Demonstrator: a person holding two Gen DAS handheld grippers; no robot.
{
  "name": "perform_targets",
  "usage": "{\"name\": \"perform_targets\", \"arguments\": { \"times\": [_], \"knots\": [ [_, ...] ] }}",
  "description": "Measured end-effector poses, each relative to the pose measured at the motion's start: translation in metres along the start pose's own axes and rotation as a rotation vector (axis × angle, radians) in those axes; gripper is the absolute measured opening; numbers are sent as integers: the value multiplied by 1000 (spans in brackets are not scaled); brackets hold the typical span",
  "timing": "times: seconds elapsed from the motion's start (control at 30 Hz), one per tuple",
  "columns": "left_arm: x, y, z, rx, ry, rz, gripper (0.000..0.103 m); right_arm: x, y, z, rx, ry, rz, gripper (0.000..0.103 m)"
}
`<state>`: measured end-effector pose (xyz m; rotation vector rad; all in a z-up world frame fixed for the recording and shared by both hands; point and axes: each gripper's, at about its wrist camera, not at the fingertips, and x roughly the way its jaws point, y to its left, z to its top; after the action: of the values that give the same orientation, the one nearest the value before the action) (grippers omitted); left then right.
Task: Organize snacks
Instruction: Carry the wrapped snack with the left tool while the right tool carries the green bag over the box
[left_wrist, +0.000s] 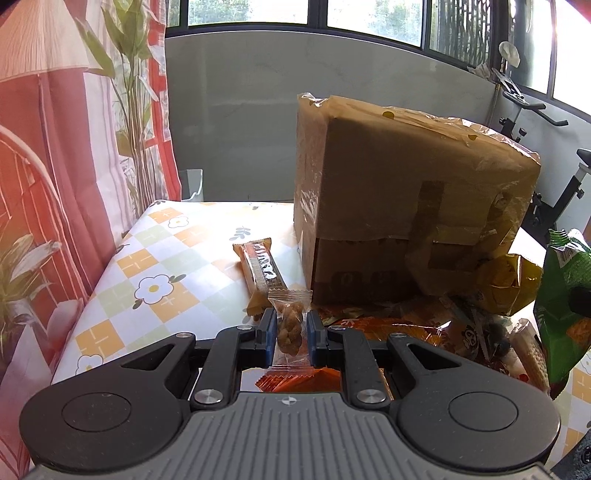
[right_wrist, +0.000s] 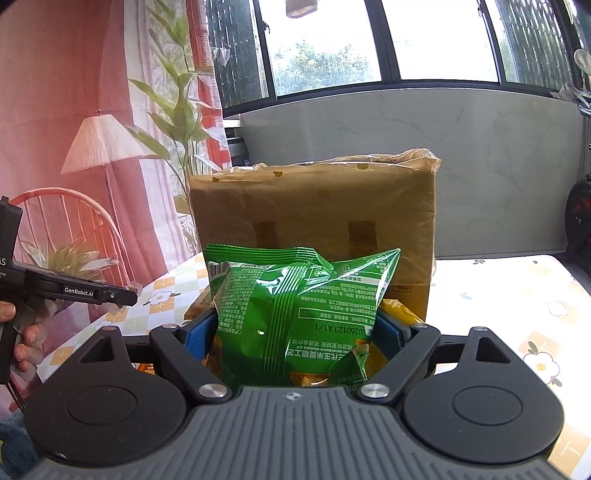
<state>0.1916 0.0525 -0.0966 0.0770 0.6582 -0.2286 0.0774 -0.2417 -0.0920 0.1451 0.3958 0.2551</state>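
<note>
Only leftward: chocolate bar (left_wrist: 261, 267) beside box (left_wrist: 406, 206)

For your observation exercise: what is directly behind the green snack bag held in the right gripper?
Behind the green snack bag stands a plastic-wrapped cardboard box on the table. A yellow packet peeks out beside the bag. The box's lower front is covered by the bag.

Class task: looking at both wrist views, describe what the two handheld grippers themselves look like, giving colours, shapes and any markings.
Each gripper, left gripper and right gripper, has a grey ribbed body, black linkage arms with silver rivets, round black discs and blue pads. The side view shows "GenRobot.AI" in white lettering.
</note>
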Motion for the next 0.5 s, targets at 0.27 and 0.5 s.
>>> {"name": "perform_targets", "arguments": {
  "times": [0.27,0.5],
  "knots": [
    [0,0,-1,-1,-2,-5,18,0,-1,0,-1,0,0,87],
    [1,1,-1,-2,0,-4,18,4,0,1,4,8,2,87]
  ]
}}
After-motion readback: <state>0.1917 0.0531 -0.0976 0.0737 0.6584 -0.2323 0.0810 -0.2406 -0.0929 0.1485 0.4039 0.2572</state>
